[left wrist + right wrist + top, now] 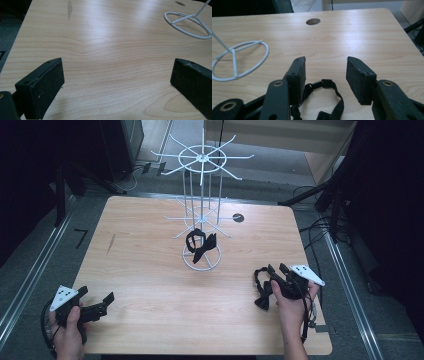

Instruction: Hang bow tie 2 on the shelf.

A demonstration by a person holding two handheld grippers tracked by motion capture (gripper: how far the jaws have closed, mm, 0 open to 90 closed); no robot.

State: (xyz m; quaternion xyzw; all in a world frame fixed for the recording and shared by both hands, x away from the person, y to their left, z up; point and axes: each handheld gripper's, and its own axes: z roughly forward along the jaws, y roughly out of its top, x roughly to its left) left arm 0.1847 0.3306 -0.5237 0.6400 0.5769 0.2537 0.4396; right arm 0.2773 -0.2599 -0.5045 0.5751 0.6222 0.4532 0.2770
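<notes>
A white wire rack [201, 195] with hooked arms stands mid-table on a ring base [263, 53]. A black bow tie [200, 244] hangs low on it, just above the ring. A second black bow tie [262, 292] lies on the table at the right, its strap [337, 93] looped under my right gripper [325, 67]. That gripper's jaws stand about half apart over the strap, and the pads do not press on it. At the table's near left, my left gripper [117, 75] is held wide open over bare wood, nothing between its pads.
The wooden table [150, 285] has a round cable hole [238, 217] behind the rack at the right. Dark stands and cables line the floor on both sides. The rack's upper arms [220, 157] spread wide above the table's middle.
</notes>
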